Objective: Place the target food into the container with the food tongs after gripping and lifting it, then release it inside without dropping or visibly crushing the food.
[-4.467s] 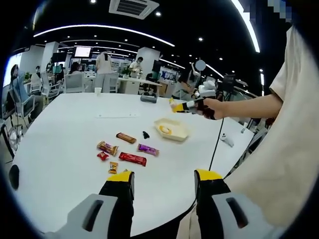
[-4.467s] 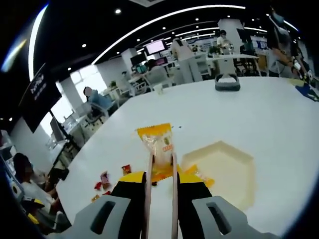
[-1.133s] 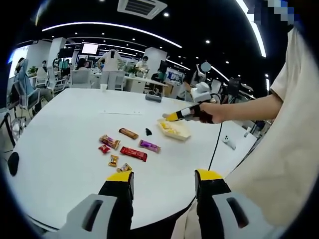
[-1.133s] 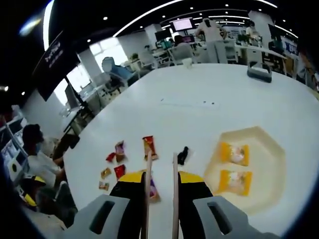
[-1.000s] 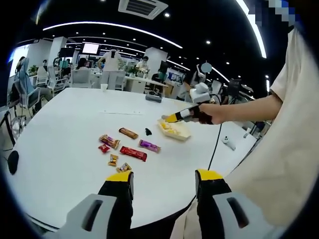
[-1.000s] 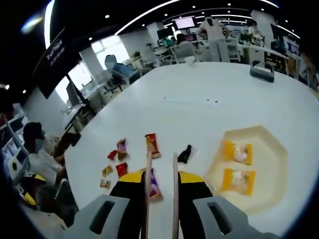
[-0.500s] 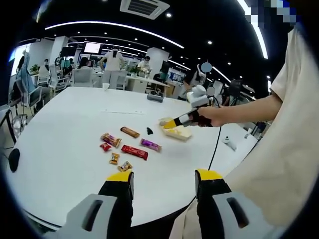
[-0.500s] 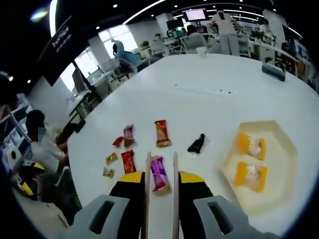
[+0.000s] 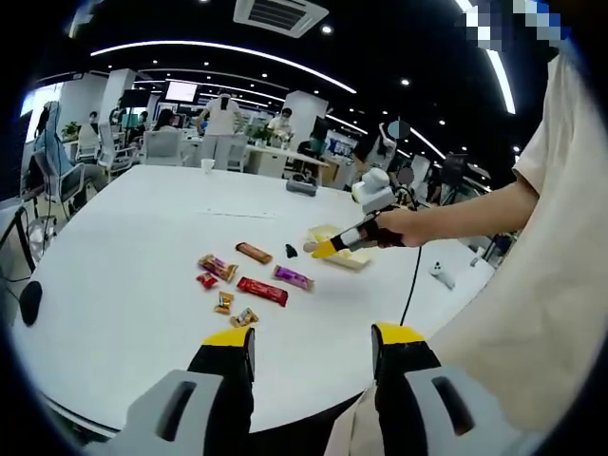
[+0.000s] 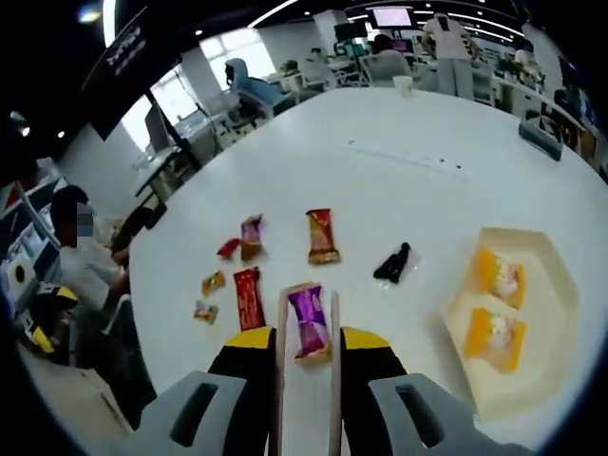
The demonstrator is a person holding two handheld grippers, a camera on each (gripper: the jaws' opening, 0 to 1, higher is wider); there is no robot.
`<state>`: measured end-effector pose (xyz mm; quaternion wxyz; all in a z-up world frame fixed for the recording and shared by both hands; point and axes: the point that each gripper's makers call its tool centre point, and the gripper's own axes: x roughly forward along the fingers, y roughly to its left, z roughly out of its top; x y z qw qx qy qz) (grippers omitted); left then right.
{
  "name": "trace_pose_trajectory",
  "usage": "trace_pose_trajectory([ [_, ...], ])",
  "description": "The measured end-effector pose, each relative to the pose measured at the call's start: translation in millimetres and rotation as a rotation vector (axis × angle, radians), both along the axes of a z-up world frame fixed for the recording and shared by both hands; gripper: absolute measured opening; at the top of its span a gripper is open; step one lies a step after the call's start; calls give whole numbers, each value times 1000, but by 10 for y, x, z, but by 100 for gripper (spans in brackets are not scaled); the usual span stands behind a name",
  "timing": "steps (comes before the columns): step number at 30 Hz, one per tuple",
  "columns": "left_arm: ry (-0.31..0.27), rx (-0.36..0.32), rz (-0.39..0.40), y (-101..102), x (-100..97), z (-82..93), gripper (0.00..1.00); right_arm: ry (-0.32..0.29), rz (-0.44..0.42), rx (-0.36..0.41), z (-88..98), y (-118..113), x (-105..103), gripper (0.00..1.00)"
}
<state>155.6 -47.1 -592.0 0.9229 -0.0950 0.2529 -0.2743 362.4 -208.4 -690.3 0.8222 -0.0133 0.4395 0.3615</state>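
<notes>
My right gripper (image 10: 306,347) – jaws clamped on the thin metal food tongs (image 10: 282,323), whose tips are apart, either side of the purple-wrapped snack bar (image 10: 309,324) on the white table (image 10: 399,180) | cream hexagonal tray (image 10: 546,313) holds two orange-wrapped pastries (image 10: 496,338) | left gripper (image 9: 312,350) – jaws wide, holding nothing

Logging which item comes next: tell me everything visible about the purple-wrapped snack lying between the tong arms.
The purple-wrapped snack is a small oblong packet in glossy purple foil with orange crimped ends. It lies flat on the white table, unopened, lengthwise between the two pale tong arms held in the right gripper. The arms flank it; contact cannot be told. The left gripper view shows it beside a long red bar.
</notes>
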Motion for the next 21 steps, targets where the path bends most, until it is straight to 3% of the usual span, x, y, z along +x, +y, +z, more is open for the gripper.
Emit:
trace_pose_trajectory([
  [21,11,0,54,95,3,-14,48,56,132,-109,-307,132,-72,25],
])
